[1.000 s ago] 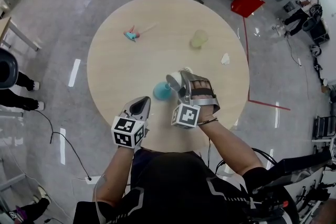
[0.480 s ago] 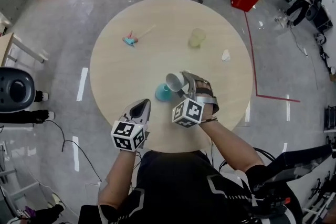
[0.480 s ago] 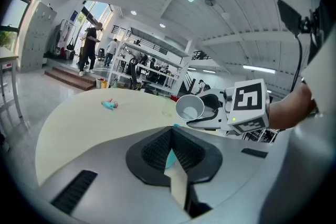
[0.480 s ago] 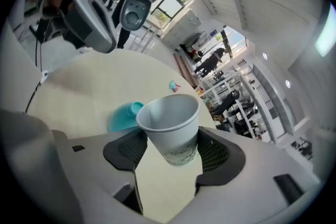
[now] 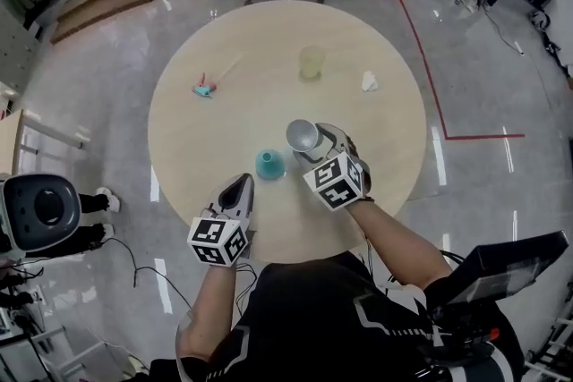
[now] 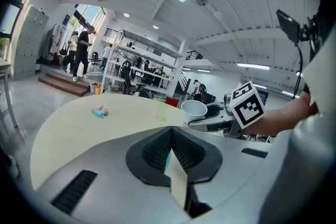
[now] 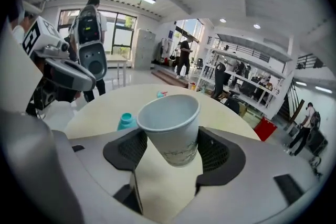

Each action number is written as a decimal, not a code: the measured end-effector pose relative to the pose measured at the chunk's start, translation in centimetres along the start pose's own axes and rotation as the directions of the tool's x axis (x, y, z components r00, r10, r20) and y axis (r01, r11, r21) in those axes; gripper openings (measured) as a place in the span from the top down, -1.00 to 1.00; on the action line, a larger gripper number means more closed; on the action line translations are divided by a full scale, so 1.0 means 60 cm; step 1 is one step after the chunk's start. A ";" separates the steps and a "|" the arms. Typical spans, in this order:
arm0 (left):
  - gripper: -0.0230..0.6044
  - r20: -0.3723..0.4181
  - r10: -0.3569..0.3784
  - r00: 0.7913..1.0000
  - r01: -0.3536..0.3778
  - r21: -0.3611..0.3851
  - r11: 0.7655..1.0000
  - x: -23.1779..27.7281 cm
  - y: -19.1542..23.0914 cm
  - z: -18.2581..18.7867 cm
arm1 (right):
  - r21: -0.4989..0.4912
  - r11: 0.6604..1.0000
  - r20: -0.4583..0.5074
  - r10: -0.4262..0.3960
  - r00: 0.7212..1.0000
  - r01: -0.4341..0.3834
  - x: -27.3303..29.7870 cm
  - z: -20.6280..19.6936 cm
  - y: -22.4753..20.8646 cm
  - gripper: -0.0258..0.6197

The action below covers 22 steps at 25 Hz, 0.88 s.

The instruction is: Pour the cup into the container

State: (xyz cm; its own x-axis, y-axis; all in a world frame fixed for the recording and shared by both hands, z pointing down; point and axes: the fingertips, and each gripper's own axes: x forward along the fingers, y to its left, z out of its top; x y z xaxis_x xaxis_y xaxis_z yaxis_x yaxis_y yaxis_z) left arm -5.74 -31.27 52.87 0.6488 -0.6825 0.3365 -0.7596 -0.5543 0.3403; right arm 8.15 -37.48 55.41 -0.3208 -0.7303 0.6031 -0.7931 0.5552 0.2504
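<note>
The white paper cup (image 7: 170, 128) sits between the right gripper's (image 5: 313, 146) fingers (image 7: 218, 152), which squeeze its sides, mouth up. Its faint print is too small to read. The blue container (image 5: 269, 164) stands on the desk (image 5: 224, 121) just beside it. The left gripper (image 5: 240, 185) is closed tight and holds nothing.

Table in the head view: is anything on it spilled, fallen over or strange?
No spill shows. The teal container and the yellowish cup stand upright. Only a crumpled white scrap and a small teal and pink item lie loose on the table.
</note>
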 end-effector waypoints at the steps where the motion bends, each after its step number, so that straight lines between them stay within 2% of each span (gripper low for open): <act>1: 0.92 -0.005 -0.006 1.000 0.006 0.005 1.000 0.006 -0.003 0.000 | 0.029 1.000 0.010 0.004 1.000 -0.004 0.000 -0.005 -0.006 -0.02; 7: 0.92 -0.033 -0.013 0.999 0.014 0.017 1.000 0.031 -0.009 -0.002 | 0.162 0.987 0.033 0.008 0.999 -0.013 0.003 -0.042 -0.035 -0.02; 12: 0.92 -0.040 -0.007 0.999 0.008 0.006 1.000 0.042 -0.027 -0.007 | 0.186 0.982 0.022 0.011 1.000 -0.015 -0.016 -0.073 -0.052 -0.02; 16: 0.92 -0.046 0.026 0.999 -0.026 0.002 1.000 0.050 -0.014 -0.017 | 0.218 0.976 0.018 0.015 1.000 -0.019 -0.007 -0.090 -0.060 -0.02; 22: 0.92 -0.085 0.081 0.993 -0.084 -0.036 0.996 0.046 0.011 -0.064 | 0.280 0.959 -0.025 0.062 0.998 -0.053 0.009 -0.162 -0.040 -0.02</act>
State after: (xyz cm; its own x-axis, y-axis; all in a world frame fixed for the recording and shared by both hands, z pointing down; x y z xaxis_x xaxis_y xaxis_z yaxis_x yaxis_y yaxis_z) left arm -4.27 -31.73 57.38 0.5869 -0.6821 0.4361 -0.8093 -0.4775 0.3422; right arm 14.94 -35.34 62.48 -0.3566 -0.6841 0.6363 -0.8883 0.4593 -0.0039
